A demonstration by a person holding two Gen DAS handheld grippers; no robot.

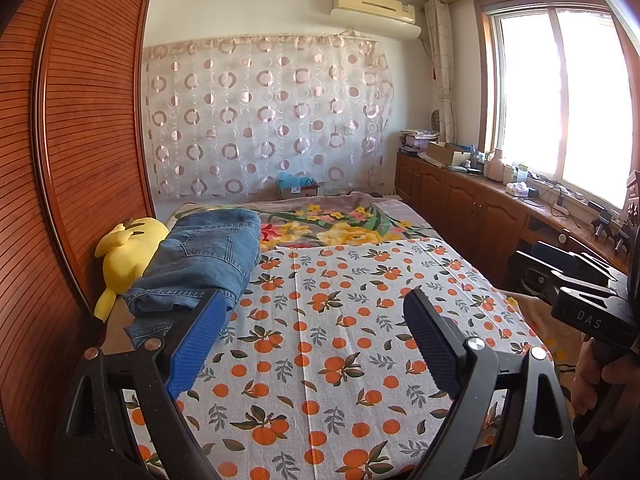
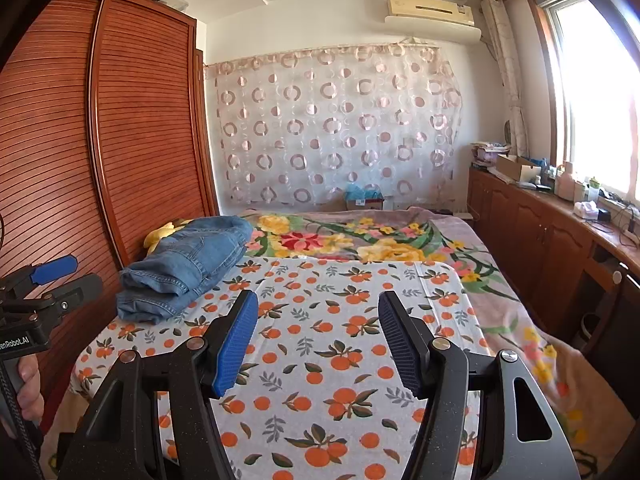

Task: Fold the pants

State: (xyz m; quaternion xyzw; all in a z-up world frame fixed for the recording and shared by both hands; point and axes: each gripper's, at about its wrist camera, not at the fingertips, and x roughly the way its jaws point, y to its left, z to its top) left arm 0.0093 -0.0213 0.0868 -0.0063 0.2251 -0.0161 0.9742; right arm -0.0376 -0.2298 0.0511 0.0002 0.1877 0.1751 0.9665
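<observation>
Folded jeans (image 2: 188, 272) are lying at the bed's (image 2: 320, 360) left edge, clearing the sheet, while both grippers (image 1: 312, 320) (image 2: 318, 332) are hovering released, grasping nothing.

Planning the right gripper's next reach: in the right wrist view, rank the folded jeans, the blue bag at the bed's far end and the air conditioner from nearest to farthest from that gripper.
1. Folded jeans: on the bed's left side, ahead-left of the right gripper.
2. Blue bag: beyond the bed's far end, below the curtain.
3. Air conditioner: high on the far wall.
</observation>
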